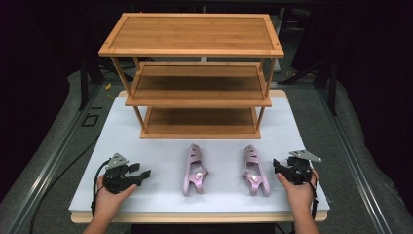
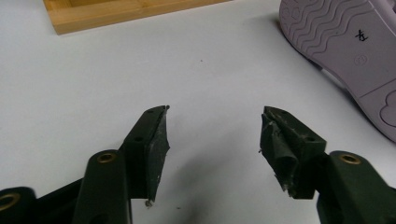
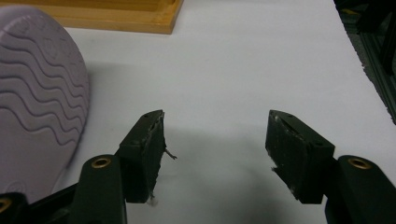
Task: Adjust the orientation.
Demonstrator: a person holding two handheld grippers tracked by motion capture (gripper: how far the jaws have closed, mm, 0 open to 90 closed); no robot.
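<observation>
Sandals: left sandal (image 1: 195,169) and right sandal (image 1: 255,169) lie on their sides on the white table (image 1: 160,146), before the wooden rack (image 1: 195,78).
Left gripper (image 1: 143,174): jaws spread, nothing between, beside left sandal.
Right gripper (image 1: 277,165): jaws spread, nothing between, beside right sandal.

Left gripper (image 2: 214,140): jaws wide apart over bare white table (image 2: 93,84), nothing between them. Pink shoe (image 2: 345,51) upper right, sole showing, lying apparently on its side. Wooden shelf (image 2: 112,11) edge top left.
</observation>
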